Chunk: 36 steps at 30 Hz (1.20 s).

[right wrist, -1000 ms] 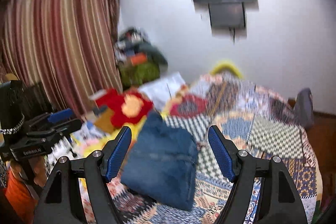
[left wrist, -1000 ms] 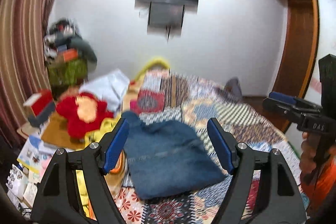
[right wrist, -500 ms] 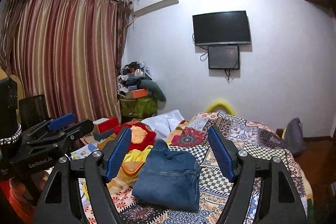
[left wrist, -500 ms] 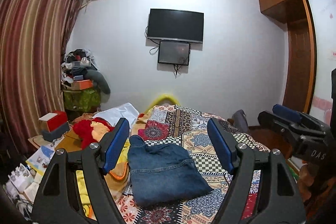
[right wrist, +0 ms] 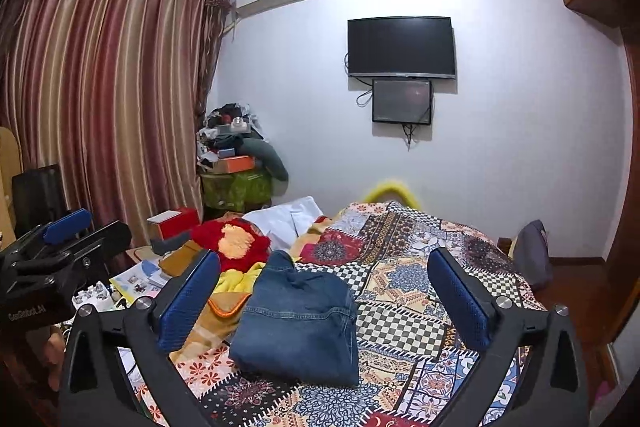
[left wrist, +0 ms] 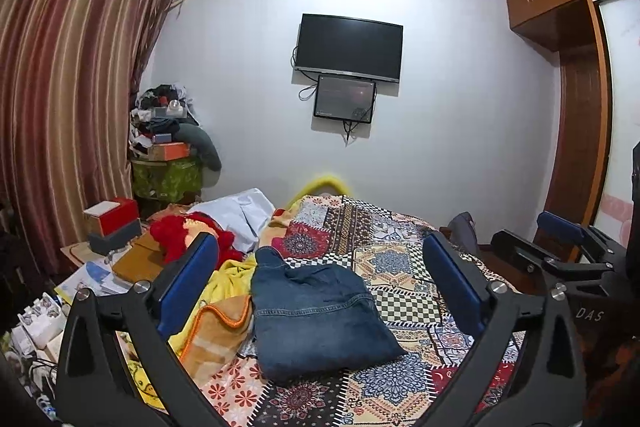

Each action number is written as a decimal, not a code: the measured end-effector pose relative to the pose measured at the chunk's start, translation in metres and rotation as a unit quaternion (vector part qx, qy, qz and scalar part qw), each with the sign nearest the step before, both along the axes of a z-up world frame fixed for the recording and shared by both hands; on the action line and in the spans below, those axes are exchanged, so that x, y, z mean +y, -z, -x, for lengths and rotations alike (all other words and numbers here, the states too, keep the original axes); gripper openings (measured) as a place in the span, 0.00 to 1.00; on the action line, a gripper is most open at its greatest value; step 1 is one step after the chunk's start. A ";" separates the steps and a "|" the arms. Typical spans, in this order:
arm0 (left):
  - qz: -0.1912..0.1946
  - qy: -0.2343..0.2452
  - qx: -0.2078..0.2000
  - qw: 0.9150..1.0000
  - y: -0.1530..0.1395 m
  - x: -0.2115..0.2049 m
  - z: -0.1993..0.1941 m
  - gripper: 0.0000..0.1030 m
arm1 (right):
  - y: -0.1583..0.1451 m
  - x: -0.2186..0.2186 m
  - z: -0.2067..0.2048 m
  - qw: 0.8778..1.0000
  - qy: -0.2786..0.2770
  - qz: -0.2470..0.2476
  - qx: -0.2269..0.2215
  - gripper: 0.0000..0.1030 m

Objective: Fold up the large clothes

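Observation:
A folded pair of blue jeans (left wrist: 316, 315) (right wrist: 296, 323) lies flat on the patchwork bedspread (left wrist: 400, 259) (right wrist: 420, 275), near its left side. My left gripper (left wrist: 319, 243) hovers short of the jeans, its jaws opening wide with nothing between the blue pads. My right gripper (right wrist: 324, 255) is held the same way, jaws also opening and empty, clear of the denim. Each gripper shows in the other's view: the right gripper (left wrist: 560, 239) at the right edge, the left gripper (right wrist: 64, 231) at the left edge.
A yellow and orange blanket (left wrist: 216, 307) and a red cushion (left wrist: 180, 235) lie left of the jeans, with white cloth (left wrist: 240, 215) behind. A cluttered bedside table (left wrist: 108, 227) stands by the curtain. A grey bag (right wrist: 532, 251) sits past the bed's right side.
Both grippers drew back from the jeans and tilted up, so more wall shows. Over the last half second both pairs of jaws spread wider.

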<state>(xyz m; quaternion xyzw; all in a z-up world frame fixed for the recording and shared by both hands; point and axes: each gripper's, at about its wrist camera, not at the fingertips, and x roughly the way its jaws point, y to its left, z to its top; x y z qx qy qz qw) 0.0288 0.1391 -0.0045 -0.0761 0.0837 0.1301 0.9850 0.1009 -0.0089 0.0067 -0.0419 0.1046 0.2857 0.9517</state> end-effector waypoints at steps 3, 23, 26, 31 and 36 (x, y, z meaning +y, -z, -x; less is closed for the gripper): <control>-0.006 -0.003 0.001 1.000 0.001 -0.001 0.000 1.00 | -0.002 0.001 0.001 1.000 -0.004 -0.004 0.002 1.00; -0.025 -0.005 0.008 1.000 0.003 -0.008 -0.003 1.00 | 0.002 -0.004 -0.008 1.000 0.000 -0.006 0.024 1.00; -0.024 -0.004 0.012 1.000 0.005 -0.007 -0.005 1.00 | 0.002 -0.005 -0.008 1.000 0.001 -0.007 0.025 1.00; -0.021 -0.004 0.014 1.000 0.005 -0.005 -0.006 1.00 | 0.002 -0.004 -0.008 1.000 0.001 -0.007 0.024 1.00; -0.019 -0.005 0.014 1.000 0.005 -0.002 -0.006 1.00 | 0.002 -0.005 -0.007 1.000 0.003 -0.006 0.021 1.00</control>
